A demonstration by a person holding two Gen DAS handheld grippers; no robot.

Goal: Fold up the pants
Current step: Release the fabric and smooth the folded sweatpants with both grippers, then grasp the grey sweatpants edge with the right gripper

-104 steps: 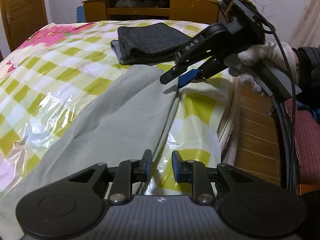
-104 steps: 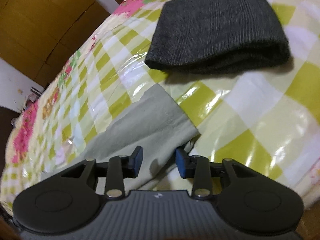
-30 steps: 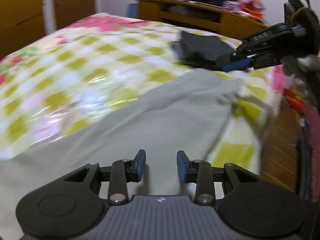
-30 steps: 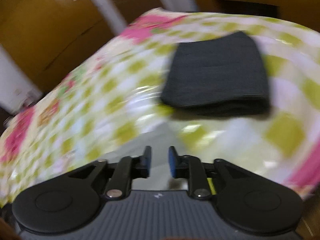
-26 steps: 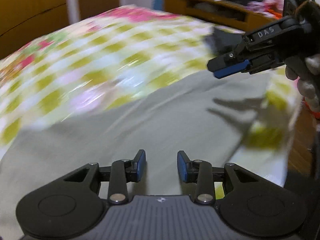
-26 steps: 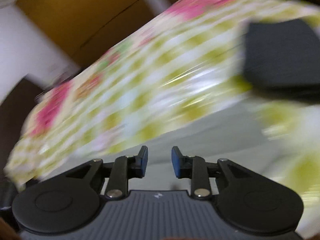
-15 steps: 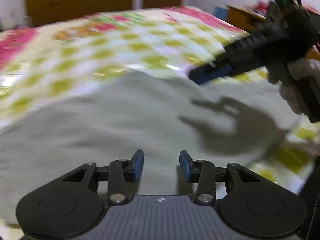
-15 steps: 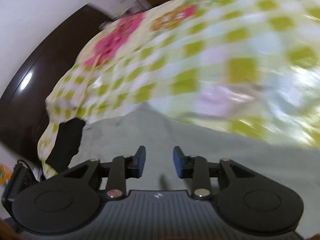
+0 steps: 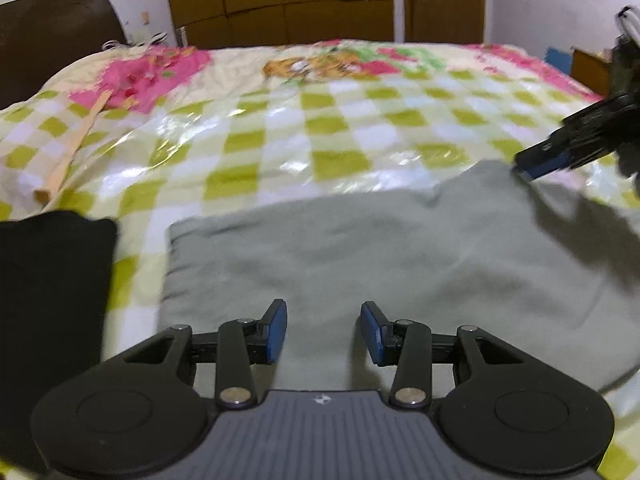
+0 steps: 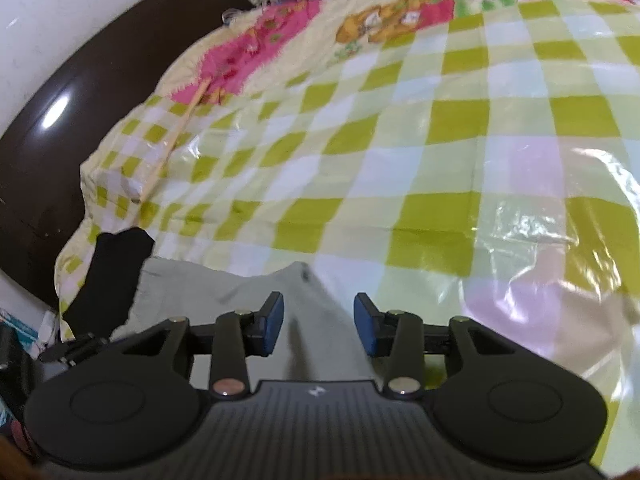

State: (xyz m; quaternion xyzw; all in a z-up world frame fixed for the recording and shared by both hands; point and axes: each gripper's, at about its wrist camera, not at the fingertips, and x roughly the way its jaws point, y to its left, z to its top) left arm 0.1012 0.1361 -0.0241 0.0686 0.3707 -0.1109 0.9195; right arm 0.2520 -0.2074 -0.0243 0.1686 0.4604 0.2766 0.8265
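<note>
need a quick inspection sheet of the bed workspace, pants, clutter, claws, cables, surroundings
surface: bed cover, green and white checks, glossy, pink floral print at the far end.
job's things: grey-green pants lying flat, near edge.
clutter: black garment left of the pants; wooden stick on the cover.
claws: left claw open above the pants, empty; right claw open over the pants' far edge, empty.
cables: nothing seen.
surroundings: dark headboard, wooden wardrobe.

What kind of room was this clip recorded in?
Most likely a home bedroom: gray pants lie on a bed with a checkered floral cover, a dark headboard and wooden wardrobe doors behind.
</note>
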